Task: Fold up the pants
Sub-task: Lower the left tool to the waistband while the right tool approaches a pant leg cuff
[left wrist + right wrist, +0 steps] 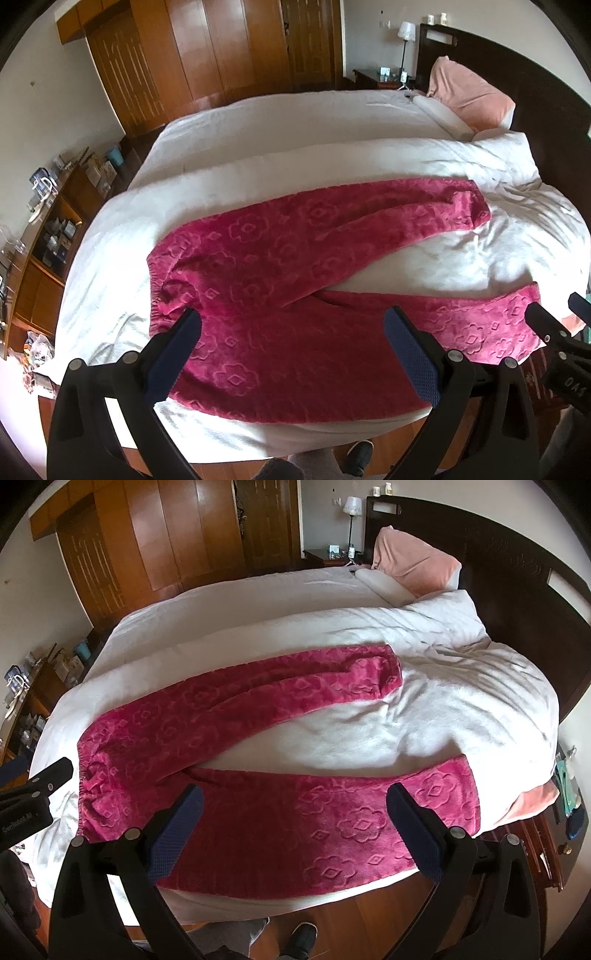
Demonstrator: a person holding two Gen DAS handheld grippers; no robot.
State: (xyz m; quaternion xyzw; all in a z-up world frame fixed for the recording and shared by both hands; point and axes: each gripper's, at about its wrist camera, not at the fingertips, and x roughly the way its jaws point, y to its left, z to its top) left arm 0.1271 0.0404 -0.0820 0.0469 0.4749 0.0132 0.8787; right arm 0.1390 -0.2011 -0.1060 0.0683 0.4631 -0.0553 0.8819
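Observation:
Magenta fleece pants (280, 280) with an embossed flower pattern lie spread flat on the white bed, waistband at the left, legs splayed in a V toward the right. They also show in the right wrist view (229, 775). My left gripper (291, 325) is open and empty, above the seat near the waistband. My right gripper (295, 801) is open and empty, above the near leg. The right gripper also shows at the right edge of the left wrist view (554, 314).
The white duvet (332, 155) covers the bed; pink pillows (469, 92) lean on the dark headboard (517, 572). A wooden wardrobe (207, 55) stands behind. Cluttered shelves (48, 229) stand left. A nightstand with lamp (351, 528) is at the back. A person's shoe (301, 938) is on the wood floor.

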